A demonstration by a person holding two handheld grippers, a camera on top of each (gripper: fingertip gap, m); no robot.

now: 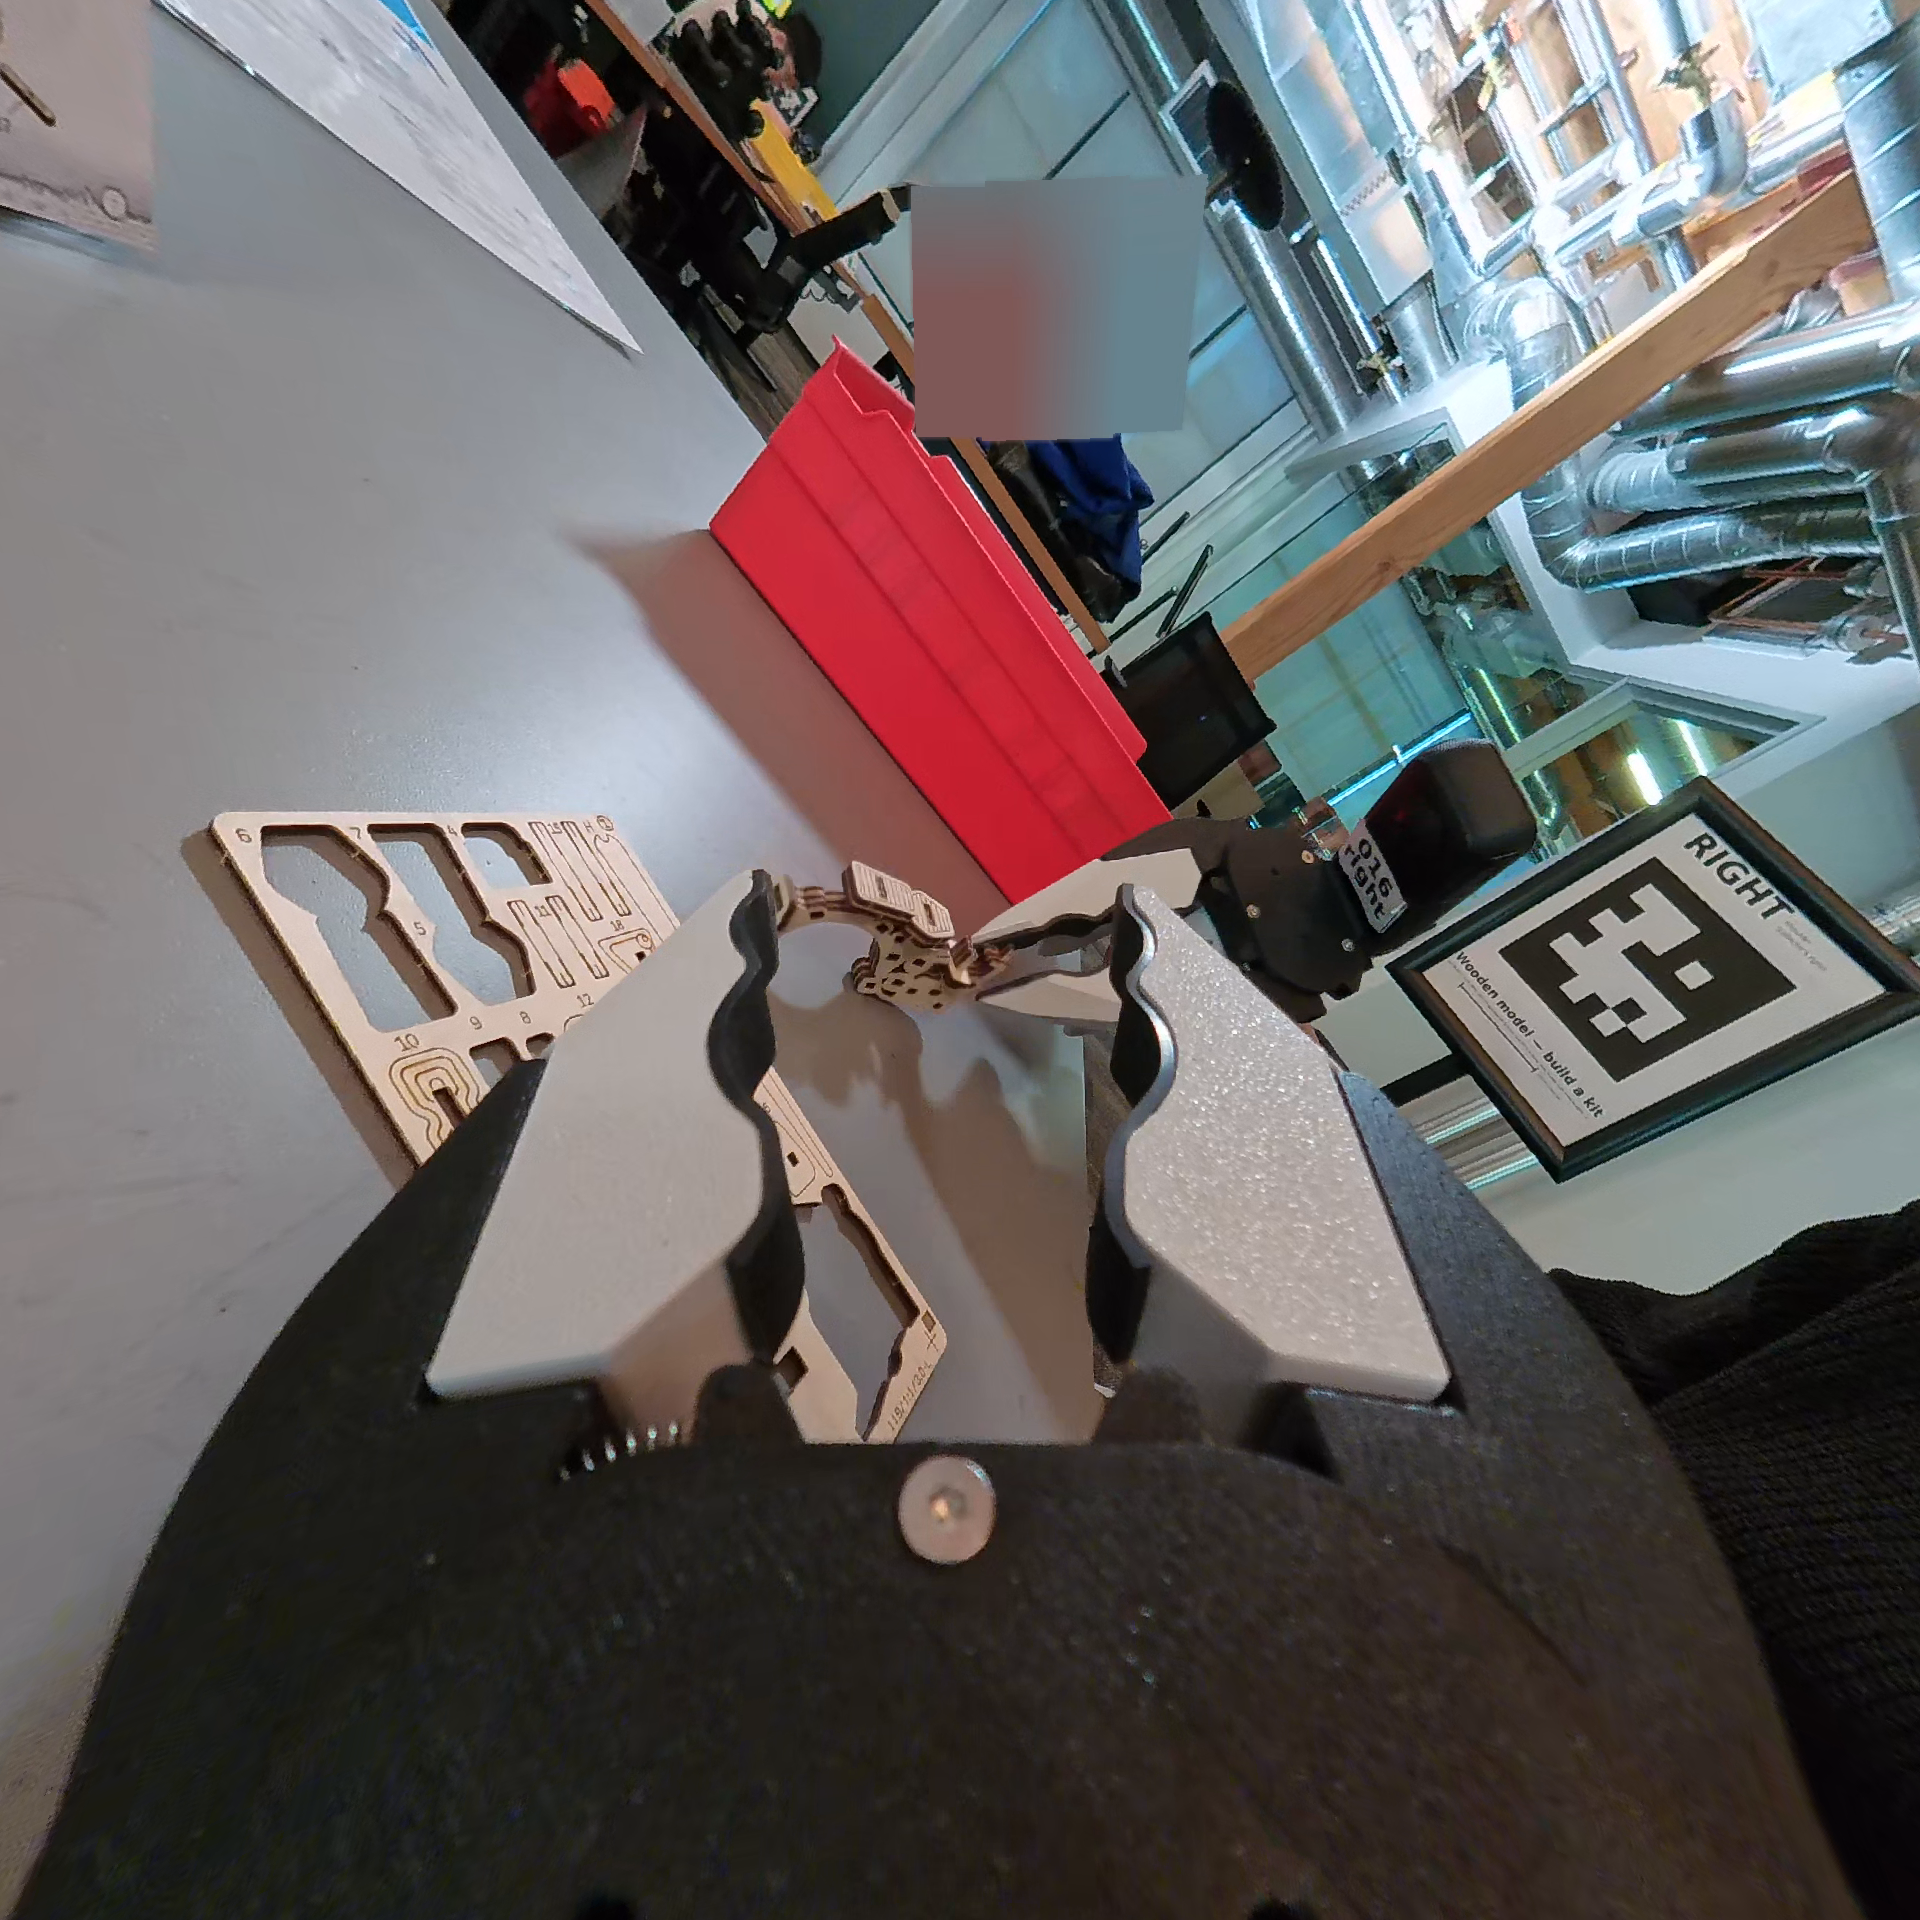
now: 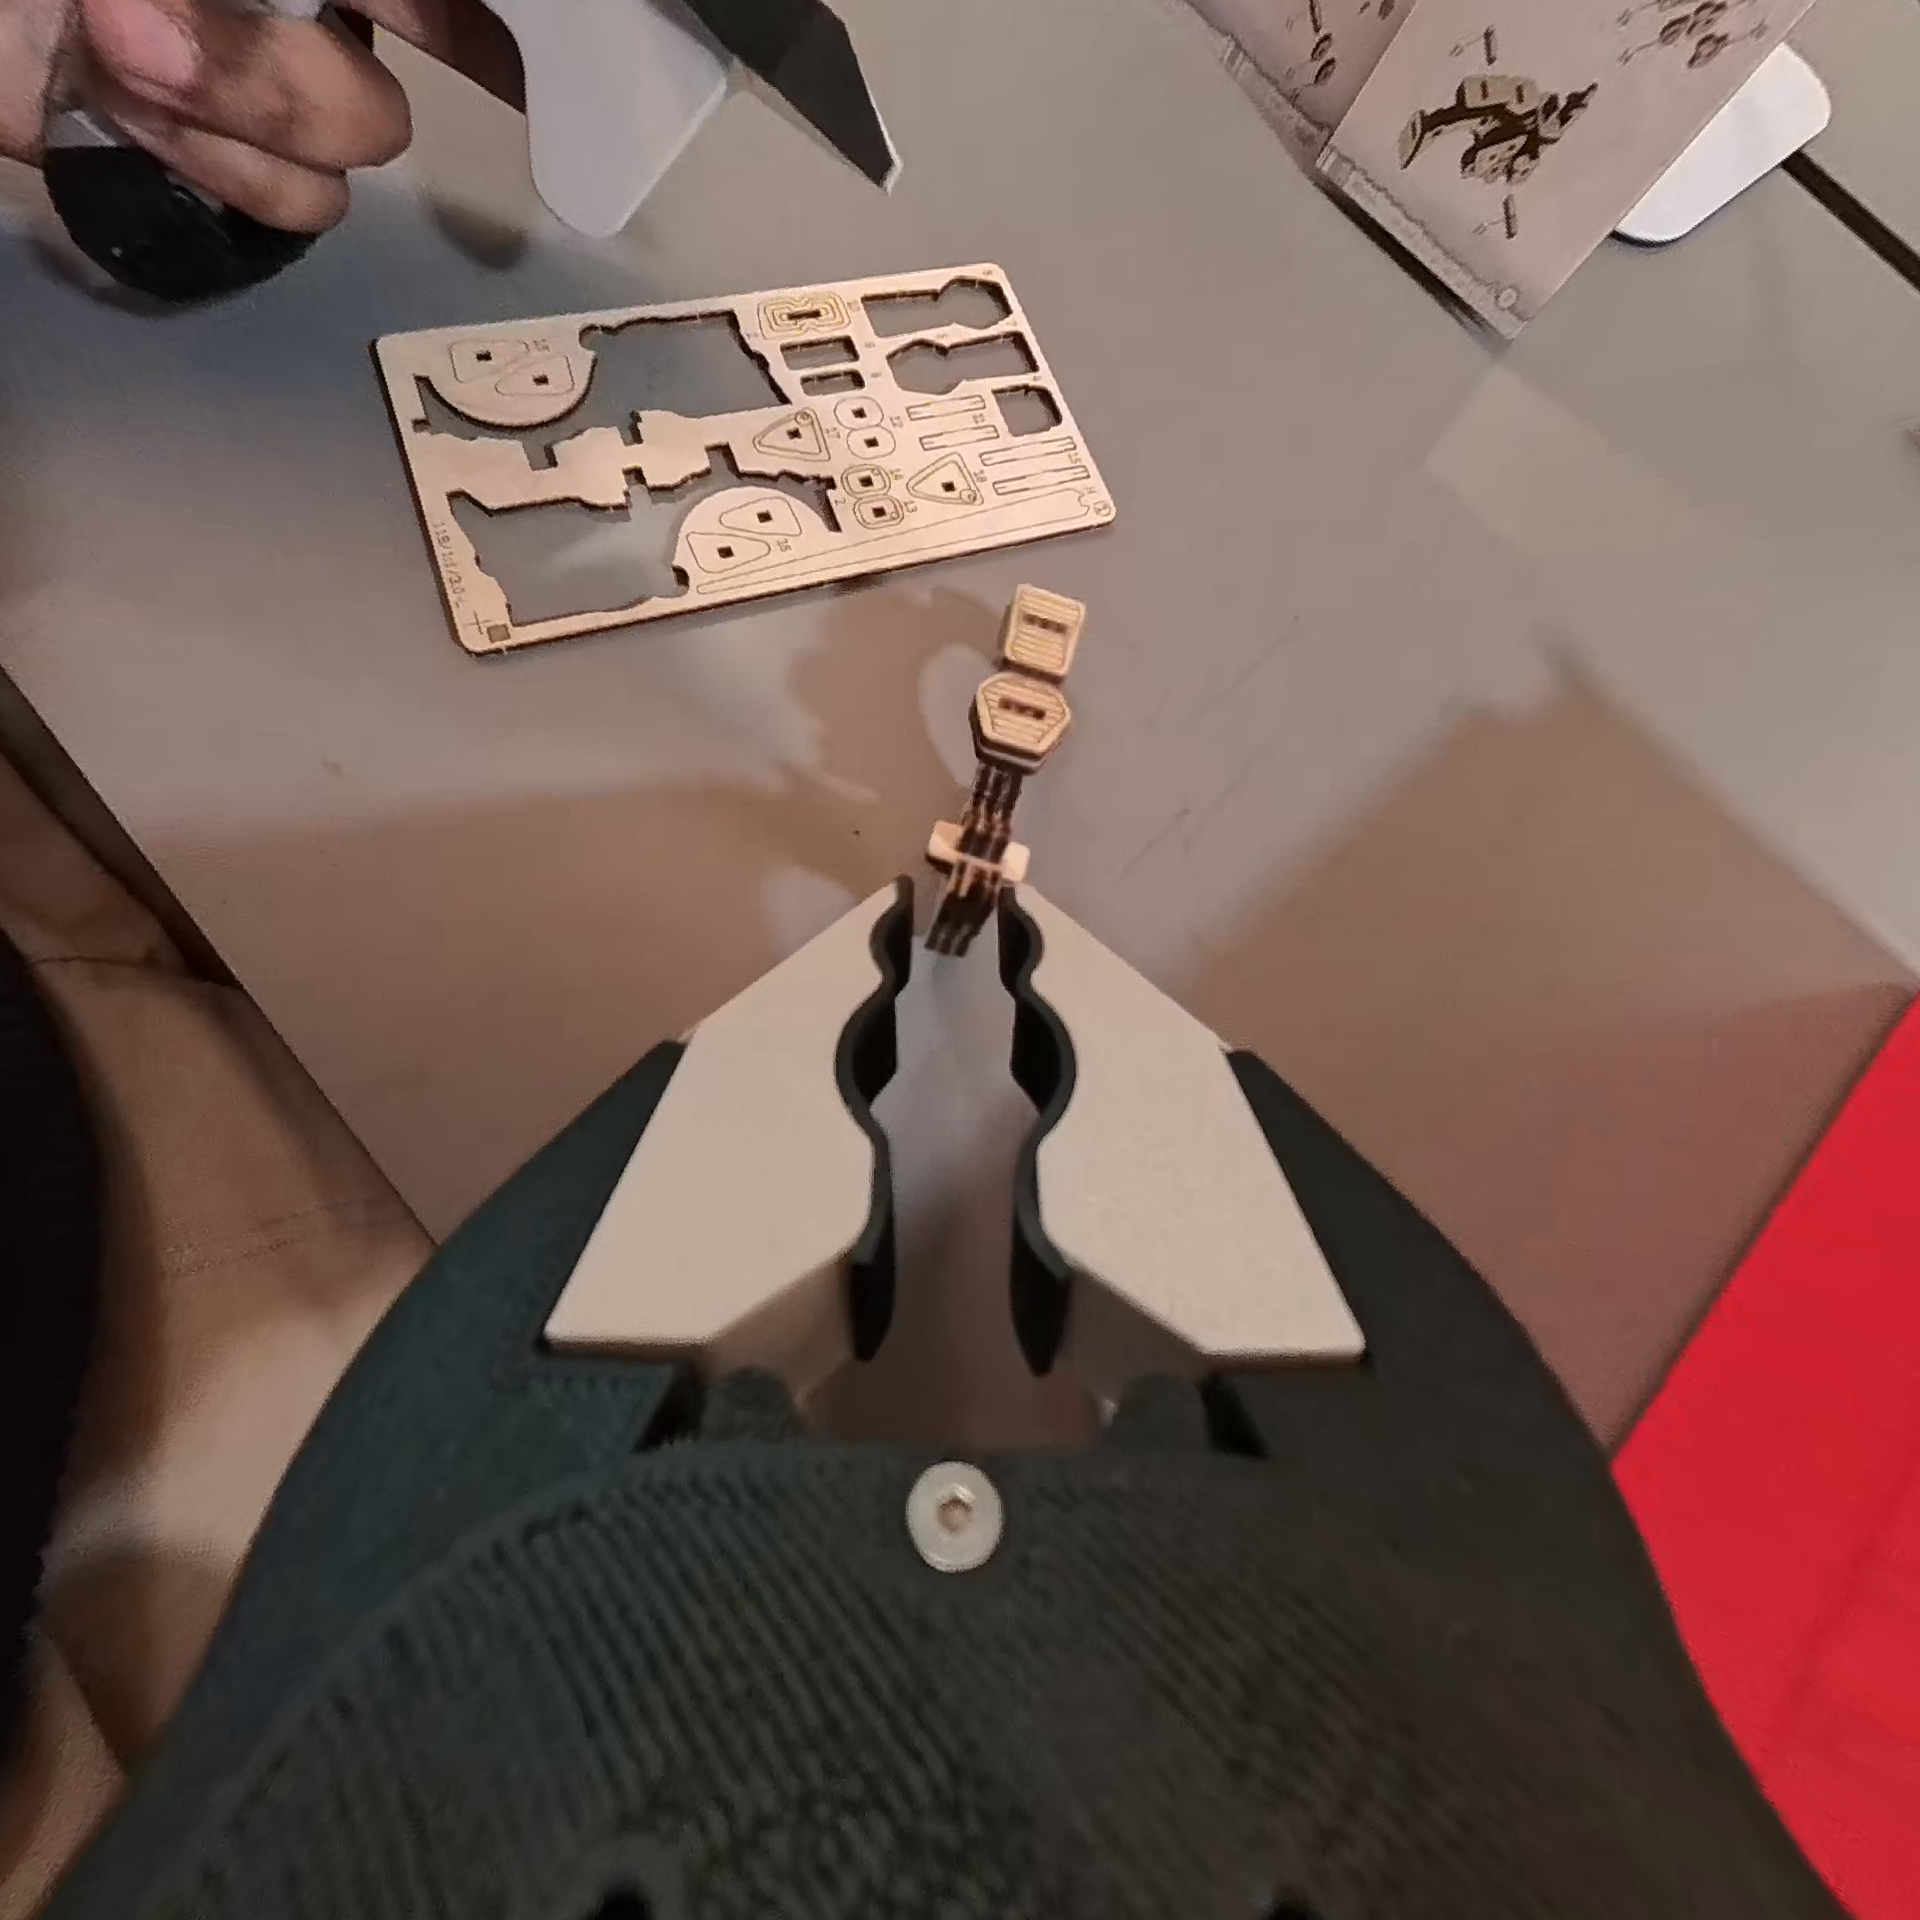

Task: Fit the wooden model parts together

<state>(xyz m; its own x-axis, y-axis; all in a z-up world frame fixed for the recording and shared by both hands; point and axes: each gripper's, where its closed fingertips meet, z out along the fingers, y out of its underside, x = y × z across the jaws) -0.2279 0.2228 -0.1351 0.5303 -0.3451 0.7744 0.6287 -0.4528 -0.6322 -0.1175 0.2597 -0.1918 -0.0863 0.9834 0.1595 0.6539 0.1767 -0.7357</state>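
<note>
A small, partly built wooden model [image 2: 1013, 727] of stacked laser-cut pieces is held above the grey table. My right gripper [image 2: 954, 902] is shut on its lower end; the model sticks out forward past the fingertips. In the left wrist view the model [image 1: 904, 951] shows just beyond my left gripper [image 1: 945, 909], held by the right gripper [image 1: 997, 951] coming in from the right. My left gripper is open wide and empty. It also shows at the top of the right wrist view [image 2: 738, 177], apart from the model, with a hand [image 2: 187, 94] behind it.
A flat wooden parts sheet [image 2: 727, 457] with several cut-outs lies on the table [image 2: 1351, 623]; it also shows in the left wrist view [image 1: 416, 987]. A red bin [image 1: 935, 644] stands behind. A framed sign [image 1: 1652, 987] is at the right. Instruction cards [image 2: 1507, 135] stand far right. The left gripper's tips are roughly 15 centimetres from the right gripper's.
</note>
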